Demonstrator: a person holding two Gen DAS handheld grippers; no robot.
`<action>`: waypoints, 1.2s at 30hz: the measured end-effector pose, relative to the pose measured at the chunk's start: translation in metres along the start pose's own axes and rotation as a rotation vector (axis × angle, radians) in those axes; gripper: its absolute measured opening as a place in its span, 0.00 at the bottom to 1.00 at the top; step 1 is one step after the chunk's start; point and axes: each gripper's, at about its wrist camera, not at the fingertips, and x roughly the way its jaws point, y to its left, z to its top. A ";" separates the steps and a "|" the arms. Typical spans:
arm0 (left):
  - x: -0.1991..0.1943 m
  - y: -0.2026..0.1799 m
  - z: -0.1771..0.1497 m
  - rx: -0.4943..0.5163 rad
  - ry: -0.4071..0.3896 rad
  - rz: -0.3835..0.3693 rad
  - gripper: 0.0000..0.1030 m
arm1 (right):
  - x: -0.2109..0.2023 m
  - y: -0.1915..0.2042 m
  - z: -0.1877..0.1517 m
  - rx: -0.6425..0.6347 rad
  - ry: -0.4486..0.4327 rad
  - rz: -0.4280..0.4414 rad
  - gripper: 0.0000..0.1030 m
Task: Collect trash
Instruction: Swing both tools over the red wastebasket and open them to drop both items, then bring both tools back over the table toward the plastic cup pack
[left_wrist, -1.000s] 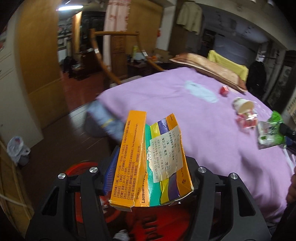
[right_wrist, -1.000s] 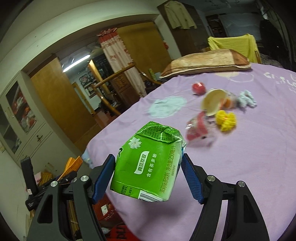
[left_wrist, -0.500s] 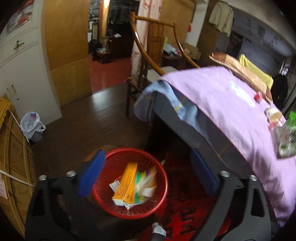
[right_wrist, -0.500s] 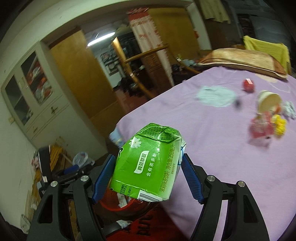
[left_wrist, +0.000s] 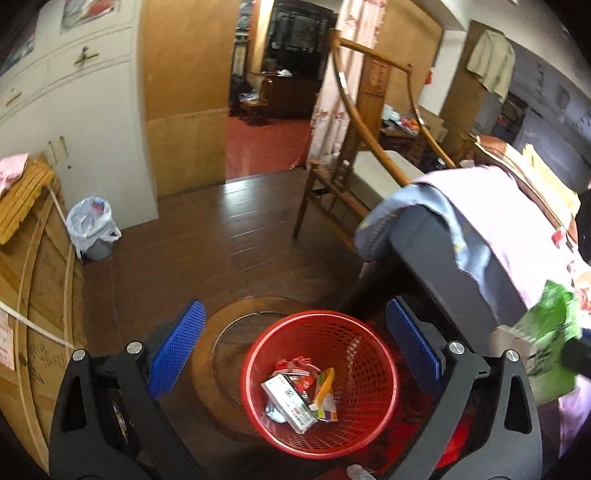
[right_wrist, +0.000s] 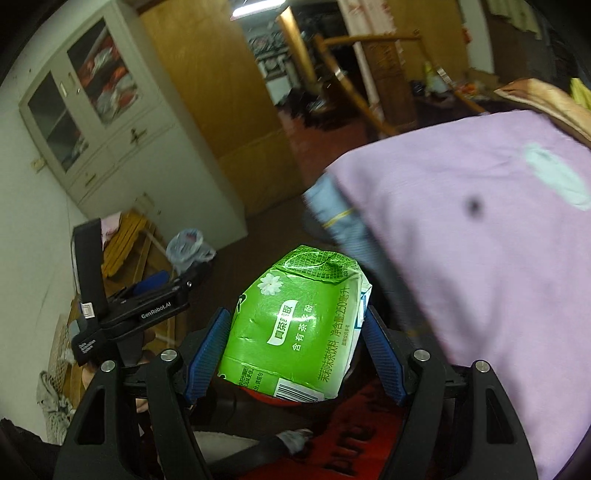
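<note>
My left gripper (left_wrist: 295, 345) is open and empty, hovering over a red mesh basket (left_wrist: 365, 413) on the floor. Inside the basket lie an orange and multicoloured box (left_wrist: 324, 394) and a white box (left_wrist: 291, 404). My right gripper (right_wrist: 295, 343) is shut on a crushed green drink carton (right_wrist: 299, 332), held beside the bed's corner. The carton also shows at the right edge of the left wrist view (left_wrist: 546, 339). The left gripper's body shows in the right wrist view (right_wrist: 129, 314) at the left.
A bed with a purple cover (right_wrist: 480, 229) fills the right side, its corner (left_wrist: 406, 206) close to the basket. A wooden chair (left_wrist: 354, 177) stands behind it. A small bin with a white plastic bag (left_wrist: 92, 229) sits by the white cabinet (left_wrist: 74, 110). Dark wood floor (left_wrist: 207, 243) lies between.
My left gripper opened and the orange box fell into the red basket. My right gripper swung left with the green carton, away from the bed top toward the floor side.
</note>
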 end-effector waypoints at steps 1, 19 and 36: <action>0.002 0.006 0.001 -0.008 0.001 0.008 0.92 | 0.010 0.004 0.003 -0.002 0.018 0.011 0.72; -0.012 -0.034 -0.003 0.088 -0.003 -0.018 0.92 | -0.021 -0.027 0.006 0.104 -0.060 -0.025 0.76; -0.062 -0.213 -0.043 0.434 0.003 -0.190 0.93 | -0.191 -0.165 -0.077 0.329 -0.364 -0.251 0.85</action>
